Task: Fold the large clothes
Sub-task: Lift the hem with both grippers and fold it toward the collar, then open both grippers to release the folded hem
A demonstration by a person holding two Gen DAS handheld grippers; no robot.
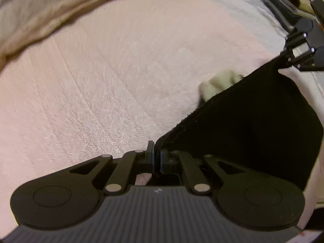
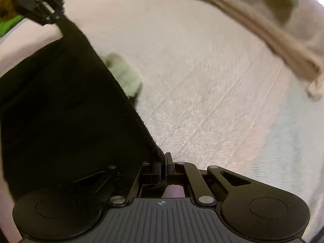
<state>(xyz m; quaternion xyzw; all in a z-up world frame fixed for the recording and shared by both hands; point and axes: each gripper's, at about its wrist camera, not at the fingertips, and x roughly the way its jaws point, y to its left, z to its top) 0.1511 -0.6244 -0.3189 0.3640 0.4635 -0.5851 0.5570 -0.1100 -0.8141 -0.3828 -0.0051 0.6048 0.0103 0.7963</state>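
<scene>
A black garment (image 1: 253,121) hangs stretched between both grippers above a pale pink bed cover (image 1: 101,81). My left gripper (image 1: 156,151) is shut on one corner of its top edge. My right gripper (image 2: 163,162) is shut on the other corner, with the black garment (image 2: 60,111) draping down to its left. Each wrist view shows the other gripper pinching the far end of the edge: the right gripper (image 1: 295,57) at upper right, the left gripper (image 2: 52,19) at upper left. A small pale green patch (image 1: 218,85) shows just behind the taut edge.
A beige garment (image 1: 40,12) lies bunched along the far side of the pink bed cover (image 2: 202,81), seen as the beige garment (image 2: 263,20) in the right wrist view. Dark objects (image 1: 283,6) sit beyond the bed at upper right. A bright green item (image 2: 10,25) is at far left.
</scene>
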